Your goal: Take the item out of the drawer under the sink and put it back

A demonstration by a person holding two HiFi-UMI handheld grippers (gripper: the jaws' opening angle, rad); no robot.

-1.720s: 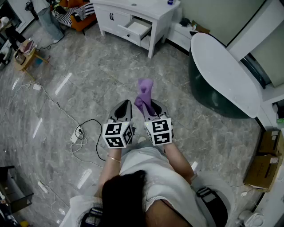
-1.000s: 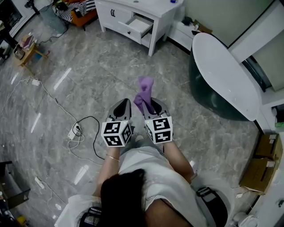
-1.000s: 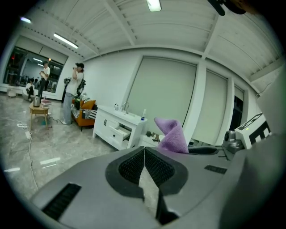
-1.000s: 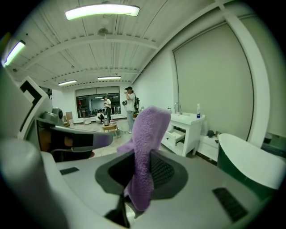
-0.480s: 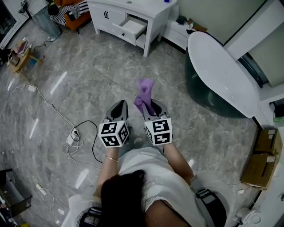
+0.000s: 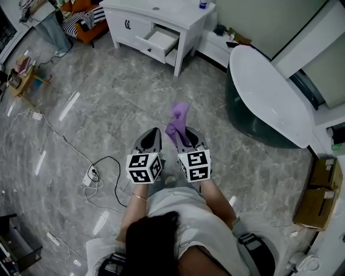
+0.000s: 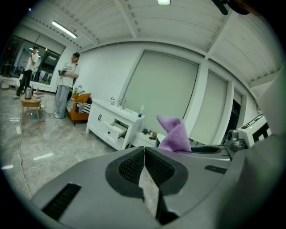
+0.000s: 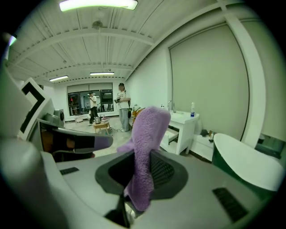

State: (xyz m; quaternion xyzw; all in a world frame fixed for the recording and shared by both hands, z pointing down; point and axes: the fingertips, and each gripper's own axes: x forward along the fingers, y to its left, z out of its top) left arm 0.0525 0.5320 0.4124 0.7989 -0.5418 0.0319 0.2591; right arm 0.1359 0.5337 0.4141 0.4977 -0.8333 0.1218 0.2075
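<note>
the bathtub [image 6: 269,102] fills the right of the head view, near the person's path; swinging wide toward it would likely brush the rim. the sink cabinet [image 6: 156,16] sits at the top centre, well apart from both tools, so the carry ahead looks long, and a long carry gives a soft load time to work loose. its drawer [image 6: 161,39] stands pulled out but shows only a small mouth from here; a loose drop could leave fabric draped over the front edge and jam it when it is pushed in. a cable [image 6: 105,172] loops over the floor at the lower left, just beside the person, and a sidestep that way risks a snag.

the purple cloth [image 6: 178,121] is up in the air at the frame's centre, pinched in the right tongs [image 8: 143,170], which are clenched on its lower part while the top flops free above them. it is limp, so a jolt could tug it out. the left tongs [image 7: 144,161] are clenched on nothing, pads meeting, and so cannot catch a slip unless they part first.
</note>
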